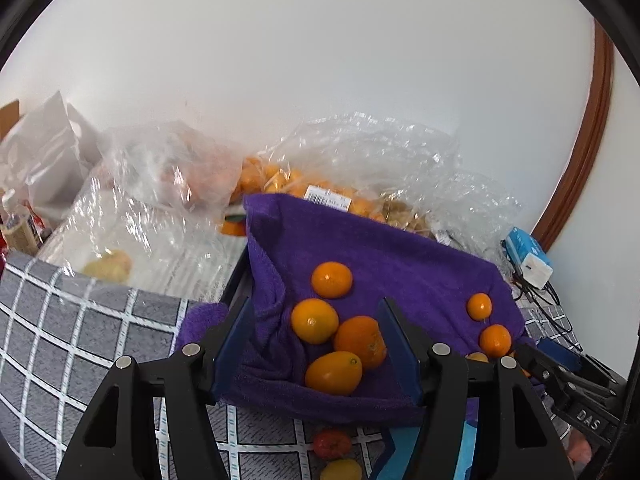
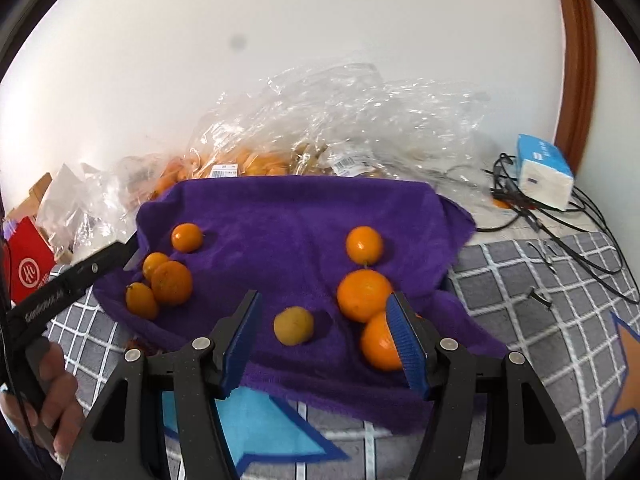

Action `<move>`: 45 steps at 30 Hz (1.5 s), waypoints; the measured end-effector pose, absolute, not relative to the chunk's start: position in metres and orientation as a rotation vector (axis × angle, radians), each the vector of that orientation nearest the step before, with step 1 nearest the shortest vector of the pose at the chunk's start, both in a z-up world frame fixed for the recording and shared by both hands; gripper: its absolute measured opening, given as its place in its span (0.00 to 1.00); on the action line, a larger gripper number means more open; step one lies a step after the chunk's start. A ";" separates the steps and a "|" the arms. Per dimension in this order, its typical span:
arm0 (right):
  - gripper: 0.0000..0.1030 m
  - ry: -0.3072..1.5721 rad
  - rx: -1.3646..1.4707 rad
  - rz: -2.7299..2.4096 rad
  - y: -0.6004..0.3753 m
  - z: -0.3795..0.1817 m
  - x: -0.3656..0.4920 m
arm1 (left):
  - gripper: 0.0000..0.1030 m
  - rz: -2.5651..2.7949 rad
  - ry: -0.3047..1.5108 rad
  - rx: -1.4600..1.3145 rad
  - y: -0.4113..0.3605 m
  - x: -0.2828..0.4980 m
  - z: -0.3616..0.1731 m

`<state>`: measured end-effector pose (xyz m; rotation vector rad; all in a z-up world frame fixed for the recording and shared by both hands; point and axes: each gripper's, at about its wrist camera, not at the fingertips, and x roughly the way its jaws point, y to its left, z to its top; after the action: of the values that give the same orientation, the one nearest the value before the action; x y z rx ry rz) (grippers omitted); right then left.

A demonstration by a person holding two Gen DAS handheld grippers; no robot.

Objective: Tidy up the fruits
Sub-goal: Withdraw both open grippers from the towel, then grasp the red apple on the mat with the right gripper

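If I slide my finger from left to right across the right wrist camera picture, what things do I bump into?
Red box → the other gripper poking in → a bunch of four orange fruits on the purple towel → one yellowish fruit → big oranges → black cables → blue-and-white tissue pack.

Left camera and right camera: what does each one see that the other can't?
Only the left wrist view shows a red fruit and a yellow fruit on the checked tablecloth, below the towel. Only the right wrist view shows a red box and a pale yellowish fruit between the open right tool. Both show the purple towel, oranges and plastic bags.
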<state>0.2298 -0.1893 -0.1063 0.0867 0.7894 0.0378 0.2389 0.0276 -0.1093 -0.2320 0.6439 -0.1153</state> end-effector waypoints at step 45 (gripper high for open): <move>0.33 1.003 -0.082 0.299 -0.026 -0.158 0.238 | 0.63 0.058 0.838 -0.271 0.145 0.121 -0.155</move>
<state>0.2377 -0.0259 -0.1578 -0.0820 1.0031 0.2986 0.1212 0.1446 -0.1549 -0.2715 0.8382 0.0577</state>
